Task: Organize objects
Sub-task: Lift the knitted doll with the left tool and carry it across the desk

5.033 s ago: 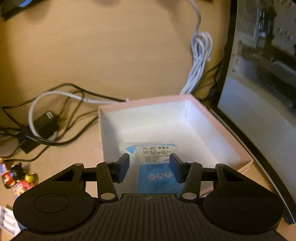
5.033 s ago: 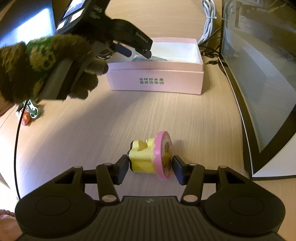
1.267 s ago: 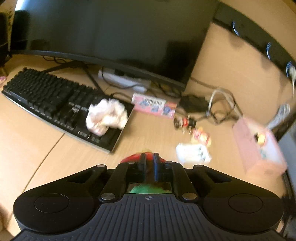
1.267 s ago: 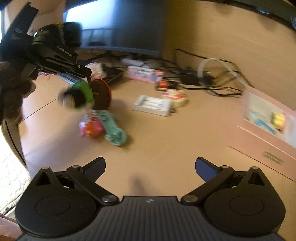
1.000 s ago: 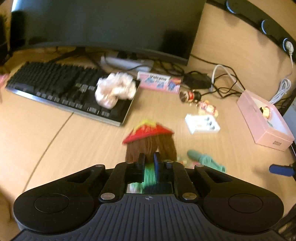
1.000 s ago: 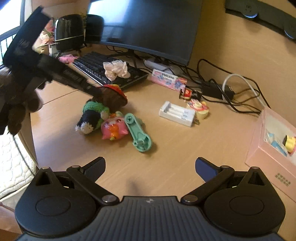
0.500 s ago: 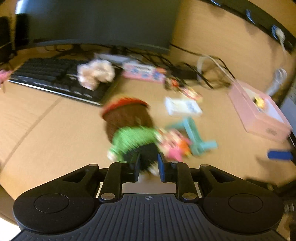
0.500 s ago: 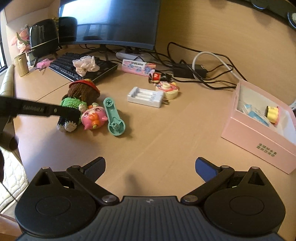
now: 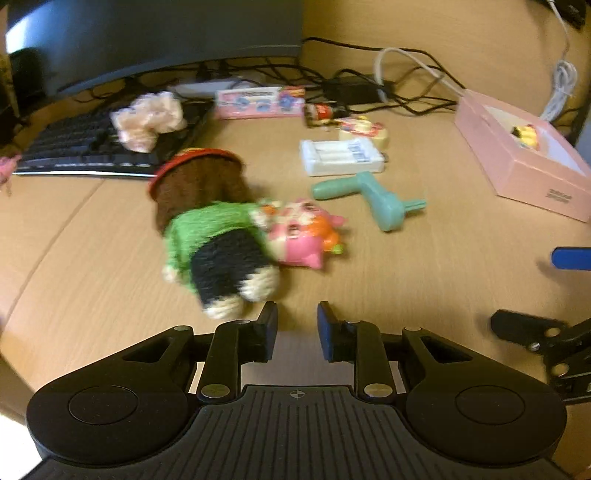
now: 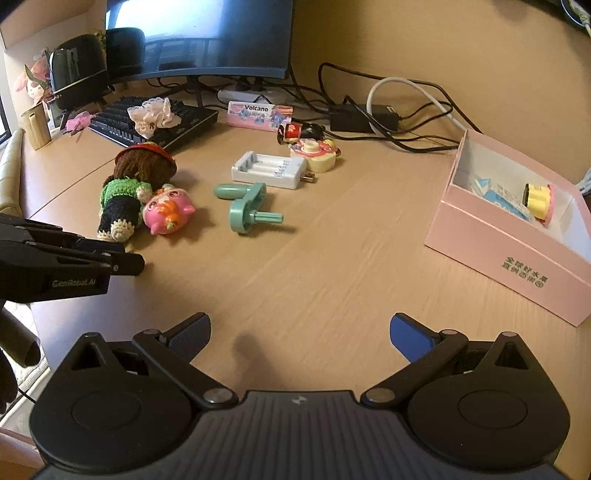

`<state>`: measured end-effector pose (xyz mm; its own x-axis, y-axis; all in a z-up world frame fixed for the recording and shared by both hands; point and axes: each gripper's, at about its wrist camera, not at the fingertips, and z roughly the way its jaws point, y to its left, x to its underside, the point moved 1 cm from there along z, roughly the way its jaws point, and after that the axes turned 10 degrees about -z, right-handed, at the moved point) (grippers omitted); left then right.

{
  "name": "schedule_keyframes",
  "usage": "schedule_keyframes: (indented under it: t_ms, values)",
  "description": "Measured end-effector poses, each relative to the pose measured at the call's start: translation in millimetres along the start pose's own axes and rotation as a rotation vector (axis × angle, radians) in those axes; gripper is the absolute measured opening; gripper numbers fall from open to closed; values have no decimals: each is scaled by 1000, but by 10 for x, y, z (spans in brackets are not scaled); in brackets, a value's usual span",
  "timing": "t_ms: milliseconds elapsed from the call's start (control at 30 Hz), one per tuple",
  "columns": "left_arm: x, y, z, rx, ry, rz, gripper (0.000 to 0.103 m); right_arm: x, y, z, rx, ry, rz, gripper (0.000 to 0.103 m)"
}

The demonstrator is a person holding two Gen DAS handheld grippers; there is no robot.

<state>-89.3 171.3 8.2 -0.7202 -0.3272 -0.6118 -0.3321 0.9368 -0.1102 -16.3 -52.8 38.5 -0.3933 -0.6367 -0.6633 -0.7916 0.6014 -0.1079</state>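
Observation:
A crocheted doll [image 9: 218, 236] [image 10: 125, 192] with a green top and red hat lies on the desk beside a pink pig toy [image 9: 303, 236] [image 10: 168, 212]. My left gripper [image 9: 297, 317] [image 10: 125, 264] hovers just short of the doll's feet, its jaws a little apart and opening, with nothing between them. Further right lie a teal handle piece [image 9: 373, 195] [image 10: 247, 206] and a white battery charger [image 9: 340, 157] [image 10: 269, 170]. The pink box [image 9: 517, 173] [image 10: 498, 251] at the right holds a yellow-pink toy [image 10: 539, 197] and a blue packet [image 10: 498, 195]. My right gripper [image 10: 299, 328] stands wide open over bare desk.
A black keyboard [image 10: 184, 118] with a frilly cloth [image 10: 153, 114] on it sits before the monitor [image 10: 207, 33]. A "Volcano" pack [image 10: 258, 112], two small figures [image 10: 314, 147], a power brick [image 10: 362, 116] with tangled cables and black speakers [image 10: 77, 70] line the back.
The left gripper carried the doll down to the desk beside the pink toy, let go and drew back with jaws parting. The right gripper stayed open and drifted slightly.

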Motion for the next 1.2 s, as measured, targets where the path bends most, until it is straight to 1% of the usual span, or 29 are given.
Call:
schedule_keyframes:
  t_ms: [67, 100, 167, 200, 233, 267, 333, 367, 400, 433, 467, 533, 600, 667, 700, 733, 767, 800, 833, 867, 900, 933, 967, 1067, 1133, 1200]
  values:
    - [-15, -46, 10, 48, 13, 27, 33, 21, -29, 2, -7, 7, 8, 103]
    - [-18, -58, 11, 88, 19, 28, 33, 30, -40, 9, -11, 12, 14, 103]
    - [-31, -20, -1, 174, 53, -34, 33, 44, -52, 25, -17, 23, 25, 103]
    - [-43, 30, -26, 198, 63, -89, 33, 50, -58, 28, -19, 26, 28, 103]
    - [-57, 86, -94, 181, 36, -150, 33, 54, -60, 25, -20, 24, 27, 103]
    - [-68, 136, -191, 127, -21, -192, 33, 54, -61, 17, -19, 19, 26, 103]
    - [-133, 257, -391, -25, -160, -271, 32, 53, -70, 11, -20, 11, 29, 103]
    - [-186, 335, -435, -71, -190, -316, 32, 57, -77, 10, -22, 9, 33, 103]
    - [-247, 416, -441, -97, -193, -365, 32, 62, -91, 11, -27, 8, 37, 103]
    - [-316, 479, -401, -114, -176, -402, 32, 68, -100, 19, -32, 8, 43, 103]
    - [-379, 510, -332, -132, -150, -413, 32, 75, -110, 30, -39, 10, 51, 103]
    - [-494, 520, -166, -155, -101, -389, 33, 84, -126, 50, -50, 14, 61, 103]
    - [-598, 465, -55, -157, -100, -324, 35, 87, -140, 53, -49, 13, 61, 103]
    - [-720, 437, 55, -139, -72, -282, 35, 91, -149, 51, -49, 13, 61, 103]
    - [-780, 429, 100, -118, -58, -282, 35, 97, -148, 52, -50, 15, 63, 103]
    - [-839, 461, 139, -80, -45, -306, 36, 107, -149, 53, -53, 18, 67, 103]
    - [-884, 527, 198, -32, -26, -345, 36, 116, -150, 56, -57, 23, 70, 103]
    - [-931, 573, 257, 5, -2, -389, 39, 127, -149, 57, -59, 26, 70, 103]
    - [-995, 614, 331, 20, 17, -420, 41, 137, -142, 55, -59, 29, 69, 103]
    - [-1042, 607, 389, 18, 27, -418, 45, 147, -135, 49, -58, 31, 67, 103]
    - [-1096, 570, 443, 5, 29, -391, 50, 157, -129, 43, -57, 33, 65, 103]
    - [-1165, 510, 483, -16, 25, -349, 50, 162, -122, 42, -57, 36, 65, 103]
    - [-1221, 437, 513, -26, 22, -307, 47, 171, -117, 45, -57, 41, 65, 103]
    - [-1353, 197, 645, -34, 28, -175, 47, 198, -102, 52, -56, 55, 60, 103]
    - [-1417, 23, 767, -57, 27, -94, 50, 217, -105, 61, -56, 63, 65, 103]
    - [-1471, -88, 885, -87, 25, -61, 58, 227, -108, 61, -52, 63, 65, 103]
